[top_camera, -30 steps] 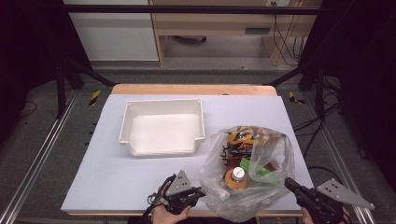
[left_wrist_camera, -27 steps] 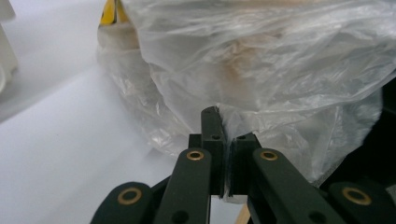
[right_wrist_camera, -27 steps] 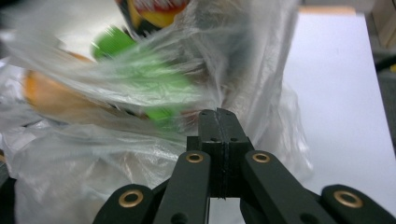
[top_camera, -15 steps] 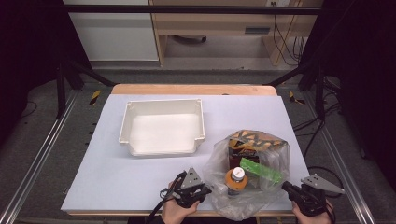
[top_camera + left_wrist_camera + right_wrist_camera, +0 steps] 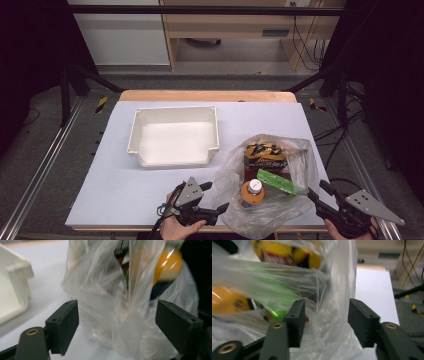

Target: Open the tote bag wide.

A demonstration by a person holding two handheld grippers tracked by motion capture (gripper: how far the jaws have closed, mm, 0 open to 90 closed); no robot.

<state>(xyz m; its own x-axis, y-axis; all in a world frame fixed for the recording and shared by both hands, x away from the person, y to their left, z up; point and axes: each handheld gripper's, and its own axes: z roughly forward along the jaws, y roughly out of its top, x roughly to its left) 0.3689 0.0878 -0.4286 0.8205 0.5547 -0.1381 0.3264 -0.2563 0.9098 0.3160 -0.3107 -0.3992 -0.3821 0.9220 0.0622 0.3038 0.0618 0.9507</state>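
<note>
A clear plastic bag (image 5: 292, 165) slumps on the front right of the table. Inside it are an orange bottle with a white cap (image 5: 252, 192), a green packet (image 5: 275, 181) and a yellow and black snack pack (image 5: 265, 152). My left gripper (image 5: 215, 196) sits at the bag's left edge. Its jaws have just been opening and stand wide, with loose bag film (image 5: 112, 302) between them and unpressed. My right gripper (image 5: 318, 191) is at the bag's right edge. Its jaws have also just been opening, and the film (image 5: 329, 315) hangs between them.
An empty white tray (image 5: 135, 135) stands left of centre, behind the left gripper. The pale mat (image 5: 115, 175) covers the table up to its wooden far edge (image 5: 205, 95). Metal rails run along both sides of the table, and cables lie on the floor at the right.
Both grippers went from shut on the bag's edges to open. The bag, earlier stretched wide between them, has narrowed and slumped onto the mat.
</note>
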